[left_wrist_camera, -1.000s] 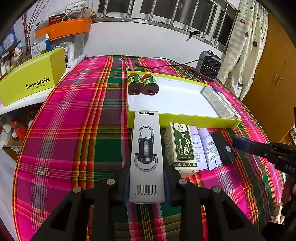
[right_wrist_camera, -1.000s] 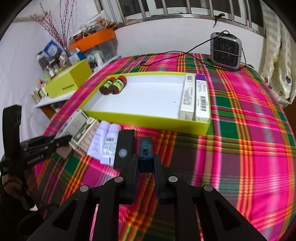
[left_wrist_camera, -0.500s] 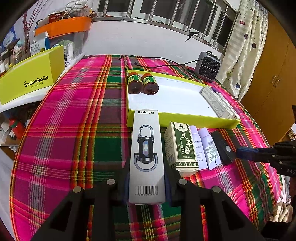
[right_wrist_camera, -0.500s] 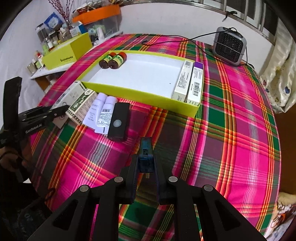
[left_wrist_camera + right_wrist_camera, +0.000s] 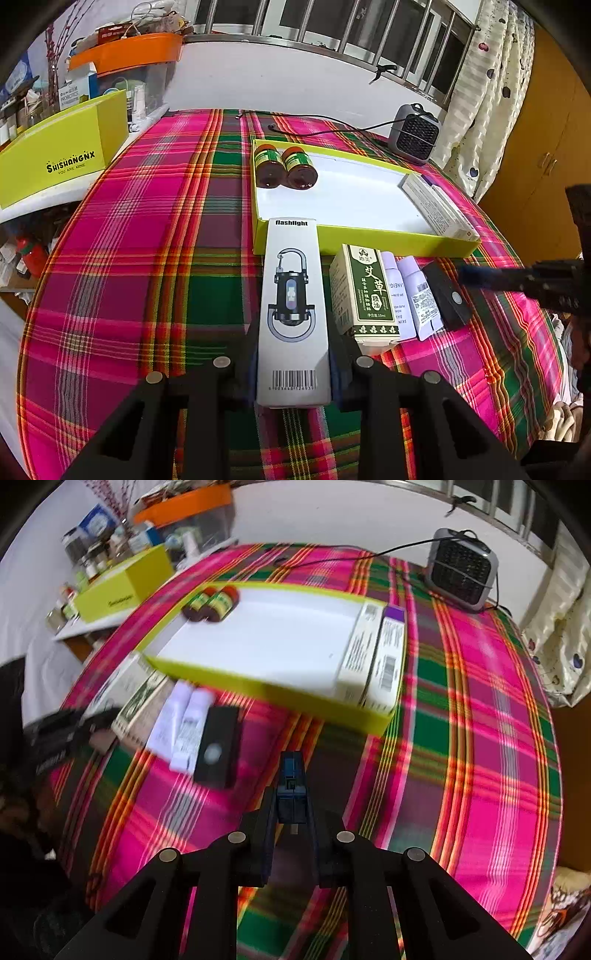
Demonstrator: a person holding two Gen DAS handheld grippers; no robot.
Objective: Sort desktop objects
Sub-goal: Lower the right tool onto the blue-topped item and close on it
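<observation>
My left gripper [image 5: 293, 365] is shut on a white flashlight box [image 5: 293, 306] that points toward the yellow-green tray [image 5: 362, 243]. In that tray lie two brown bottles [image 5: 284, 170] at its far left and two long cartons [image 5: 373, 653] at its right end. Beside the flashlight box on the cloth lie a green herbal-oil box [image 5: 367, 291], two pale purple tubes [image 5: 410, 295] and a black case [image 5: 218, 747]. My right gripper [image 5: 291, 805] is shut on a small blue block [image 5: 291, 779], held above the plaid cloth in front of the tray's right end.
A grey fan heater [image 5: 461, 570] with its cable stands at the table's far edge. To the left a yellow box [image 5: 62, 147] and cluttered shelves sit beyond the table. A curtain [image 5: 480, 92] and a wooden cabinet stand at the right.
My right gripper has swung to the right with the blue block, away from the black case, and tipped further down. The left gripper and its flashlight box have stayed put.
</observation>
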